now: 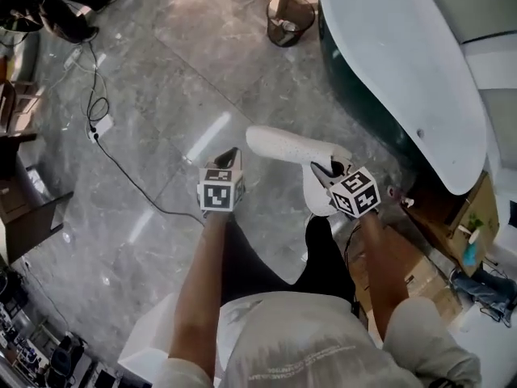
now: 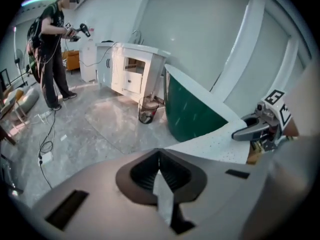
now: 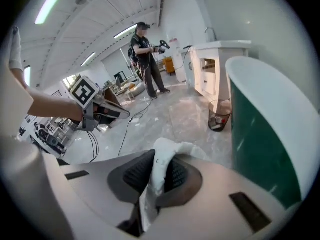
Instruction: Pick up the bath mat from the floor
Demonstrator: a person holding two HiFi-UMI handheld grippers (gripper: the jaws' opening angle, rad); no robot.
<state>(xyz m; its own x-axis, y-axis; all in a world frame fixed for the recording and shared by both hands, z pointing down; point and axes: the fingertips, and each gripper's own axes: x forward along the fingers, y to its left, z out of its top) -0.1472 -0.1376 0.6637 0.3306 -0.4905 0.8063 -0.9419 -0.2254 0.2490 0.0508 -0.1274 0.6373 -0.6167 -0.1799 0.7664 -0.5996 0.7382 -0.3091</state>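
The white speckled bath mat [image 1: 289, 145] hangs off the floor, stretched between my two grippers in front of my legs. In the head view my left gripper [image 1: 233, 153] is shut on its left end and my right gripper [image 1: 333, 168] is shut on its right end. A thin edge of the mat [image 2: 163, 196] is pinched in the left gripper [image 2: 160, 153], and the rest spreads away to the right. In the right gripper view a bunched fold of mat [image 3: 161, 166] sits in the shut right gripper [image 3: 160, 156].
A bathtub [image 1: 388, 63], green outside and white inside, stands close on the right. A wire waste basket [image 1: 289, 18] sits by its far end. A cable and power strip [image 1: 101, 124] lie on the marble floor at left. Another person [image 2: 52, 59] stands beyond, near a white vanity [image 2: 132, 71].
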